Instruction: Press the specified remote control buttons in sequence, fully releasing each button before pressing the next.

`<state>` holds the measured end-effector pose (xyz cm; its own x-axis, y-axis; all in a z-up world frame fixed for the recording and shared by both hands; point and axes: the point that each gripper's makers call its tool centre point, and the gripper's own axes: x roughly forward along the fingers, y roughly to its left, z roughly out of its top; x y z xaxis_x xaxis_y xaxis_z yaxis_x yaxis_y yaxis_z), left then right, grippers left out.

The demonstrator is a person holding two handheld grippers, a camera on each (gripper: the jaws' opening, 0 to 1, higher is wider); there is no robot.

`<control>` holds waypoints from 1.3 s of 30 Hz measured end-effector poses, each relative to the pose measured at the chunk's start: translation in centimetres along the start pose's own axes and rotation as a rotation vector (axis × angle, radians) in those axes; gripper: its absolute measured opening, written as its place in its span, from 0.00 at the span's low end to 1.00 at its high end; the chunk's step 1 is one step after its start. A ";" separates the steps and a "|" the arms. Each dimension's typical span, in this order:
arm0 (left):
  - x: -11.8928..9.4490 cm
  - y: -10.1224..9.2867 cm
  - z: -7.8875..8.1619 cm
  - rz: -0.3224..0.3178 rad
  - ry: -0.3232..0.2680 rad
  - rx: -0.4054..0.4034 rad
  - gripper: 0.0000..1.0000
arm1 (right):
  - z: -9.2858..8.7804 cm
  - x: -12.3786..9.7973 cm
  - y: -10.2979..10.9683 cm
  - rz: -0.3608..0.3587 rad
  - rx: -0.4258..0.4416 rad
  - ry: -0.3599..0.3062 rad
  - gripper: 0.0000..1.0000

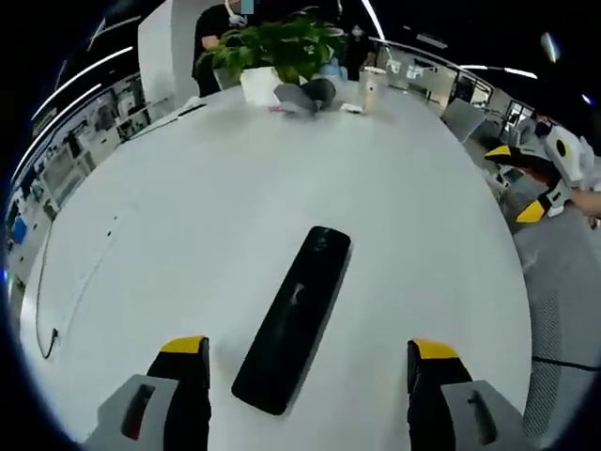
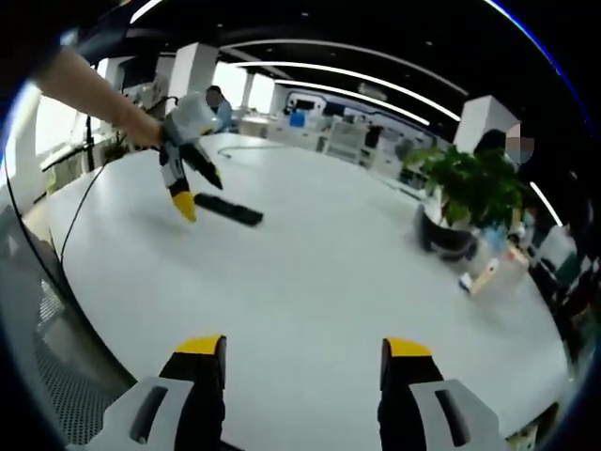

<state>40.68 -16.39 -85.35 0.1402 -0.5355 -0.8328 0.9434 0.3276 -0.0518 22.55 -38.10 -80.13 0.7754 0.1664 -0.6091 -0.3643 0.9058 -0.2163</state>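
Remote control (image 1: 293, 319): black, slim bar lying flat on the white counter (image 1: 188, 216); in the left gripper view it sits between the left gripper's two jaws, nearer the left one, touching neither.
Long axis: runs diagonally in the left gripper view, near end low and left, far end up and right, pointing toward the potted plant (image 1: 277, 47). In the right gripper view the remote (image 2: 228, 209) lies across the far side of the counter, just below the left gripper's yellow tips.
Left gripper (image 1: 310, 366): jaws spread wide, nothing held; also seen from the right gripper view (image 2: 188, 169), held by a bare hand above the remote.
Right gripper (image 2: 305, 362): jaws spread wide over bare counter, nothing between them; in the left gripper view it appears at the right edge (image 1: 554, 174), off the counter's rim.
Hard to make out: button markings on the remote are unreadable; small items beside the plant pot, including a cup (image 1: 373, 86), are blurred.
Cut off: jaw bases run out of both views.
Surface: large round white counter, a thin dark cable (image 1: 56, 301) trailing near one edge.
Room: open office, ceiling light strips, white columns, a person standing behind the plant.
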 end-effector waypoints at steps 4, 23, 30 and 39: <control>-0.1 0.5 0.1 -0.005 0.022 0.034 0.85 | -0.1 0.1 0.0 0.003 0.004 0.003 0.64; 0.9 1.0 -0.2 -0.093 0.169 0.152 0.58 | -0.5 0.2 0.6 0.037 0.005 0.023 0.55; 0.7 1.2 -0.5 -0.069 0.193 0.225 0.44 | -0.7 0.1 0.7 0.040 0.006 0.030 0.53; 0.2 1.2 -1.0 -0.051 0.212 0.234 0.24 | -0.5 0.0 0.5 0.031 -0.002 0.025 0.54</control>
<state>41.58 -15.35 -86.15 0.0481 -0.3649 -0.9298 0.9946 0.1032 0.0109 22.10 -37.82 -80.68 0.7504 0.1848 -0.6346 -0.3892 0.8996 -0.1983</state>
